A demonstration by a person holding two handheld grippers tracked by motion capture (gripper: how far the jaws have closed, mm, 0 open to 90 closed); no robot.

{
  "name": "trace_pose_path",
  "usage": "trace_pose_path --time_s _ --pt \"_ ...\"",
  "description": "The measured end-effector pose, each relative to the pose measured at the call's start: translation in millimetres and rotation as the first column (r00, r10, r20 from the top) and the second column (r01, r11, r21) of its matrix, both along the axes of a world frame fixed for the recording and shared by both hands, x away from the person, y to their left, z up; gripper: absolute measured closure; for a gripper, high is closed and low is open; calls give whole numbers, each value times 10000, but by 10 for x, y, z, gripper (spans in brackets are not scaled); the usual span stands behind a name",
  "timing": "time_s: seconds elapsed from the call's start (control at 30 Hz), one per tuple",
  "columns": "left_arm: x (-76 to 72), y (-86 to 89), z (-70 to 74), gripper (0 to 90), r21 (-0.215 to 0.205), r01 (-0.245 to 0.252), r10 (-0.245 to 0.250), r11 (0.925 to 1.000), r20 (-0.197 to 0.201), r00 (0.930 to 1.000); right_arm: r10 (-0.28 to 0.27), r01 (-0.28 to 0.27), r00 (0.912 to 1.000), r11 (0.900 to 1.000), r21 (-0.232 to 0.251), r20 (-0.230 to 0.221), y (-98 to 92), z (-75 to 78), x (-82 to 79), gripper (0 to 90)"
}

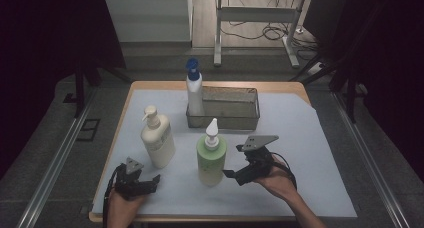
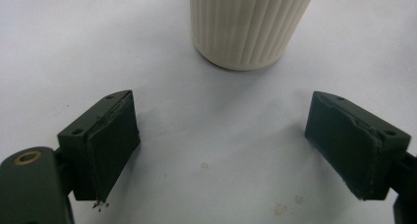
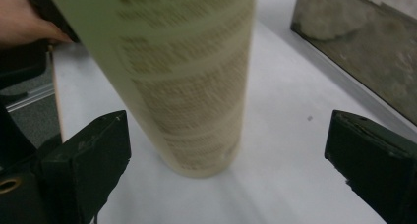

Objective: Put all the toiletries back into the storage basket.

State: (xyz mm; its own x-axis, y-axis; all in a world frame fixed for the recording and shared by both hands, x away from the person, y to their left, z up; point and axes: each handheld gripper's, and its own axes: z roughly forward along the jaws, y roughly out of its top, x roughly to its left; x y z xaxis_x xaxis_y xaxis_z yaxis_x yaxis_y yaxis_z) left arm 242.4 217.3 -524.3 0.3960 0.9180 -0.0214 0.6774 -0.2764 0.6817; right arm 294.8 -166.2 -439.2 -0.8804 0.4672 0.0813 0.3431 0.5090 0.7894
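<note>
High view: the metal tray (image 1: pixel 223 119) stands at the far middle of the surface (image 1: pixel 310 153) and serves as the landmark. One blue-capped spray bottle (image 1: pixel 194 88) already stands upright at the tray's left end, so I judge the packing partly done. Two bottles are left outside: the green pump bottle (image 1: pixel 211 158) just in front of the tray, and the cream pump bottle (image 1: pixel 157 138) in front of it and to the left. Both stand upright, long axis vertical, pump heads at the top. The green bottle's nozzle reads as pointing away toward the tray; the cream one's points left. The right claw (image 1: pixel 228 174) sits just right of the green bottle's base, spread and not gripping it. The left claw (image 1: pixel 156 180) rests in front of the cream bottle, apart from it.

Left gripper view: the left claw (image 2: pixel 221 150) is spread wide with nothing between its jaws. The cream bottle's ribbed base (image 2: pixel 251 27) stands ahead on the surface, clear of both pads.

Right gripper view: the right claw (image 3: pixel 228 170) is spread wide, and the green bottle (image 3: pixel 192 81), blurred, rises between and just beyond its jaws, with neither pad pressing on it. It looks slanted here, most likely from the camera's own tilt. The tray's wall (image 3: pixel 359 52) lies beyond to the right. Grasping and lifting this bottle into the tray seems not yet done.
</note>
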Motion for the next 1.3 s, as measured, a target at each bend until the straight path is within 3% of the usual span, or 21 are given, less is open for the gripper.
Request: trace_pose_path --time_s 0.37,0.9,1.3 --pt "0 0 0 123 -5 1 -1 10000 -4 10000 393 -399 9990 9989 265 232 261 122 -31 62" --pt "1 1 1 123 -3 4 -4 10000 -11 10000 572 -574 9967 9984 8 576 602 152 40 76" --pt "1 1 1 123 -8 4 -4 10000 -12 10000 172 -166 9970 9998 -82 751 621 149 10 120"
